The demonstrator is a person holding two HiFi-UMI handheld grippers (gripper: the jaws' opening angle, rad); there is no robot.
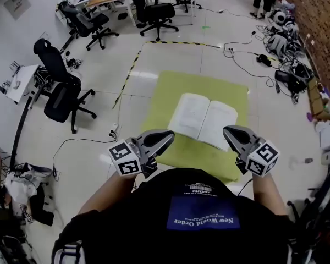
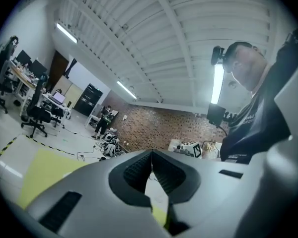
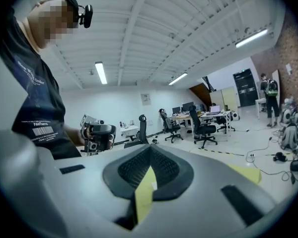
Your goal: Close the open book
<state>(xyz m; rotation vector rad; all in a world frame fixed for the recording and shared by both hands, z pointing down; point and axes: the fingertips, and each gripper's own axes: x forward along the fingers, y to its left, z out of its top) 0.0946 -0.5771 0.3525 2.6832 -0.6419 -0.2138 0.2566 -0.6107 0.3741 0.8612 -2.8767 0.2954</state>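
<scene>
Head view: the book (image 1: 202, 119) lies open, pages up, at the centre of a green mat (image 1: 170, 92), while the left hand-held gripper (image 1: 164, 138) and right hand-held gripper (image 1: 231, 132), both closed and empty, hover at the mat's near edge, so the closing looks not yet begun.

— What's the person wearing?
— A black short-sleeved T-shirt (image 1: 154, 202) with a blue patch (image 1: 203, 214) lettered in white.
— And the tools?
— The left hand-held gripper (image 1: 169, 135) and the right hand-held gripper (image 1: 227, 130) are grey with dark ribbed pads (image 2: 135, 171). Each has a white cube (image 1: 124, 158) with black square markers.
</scene>
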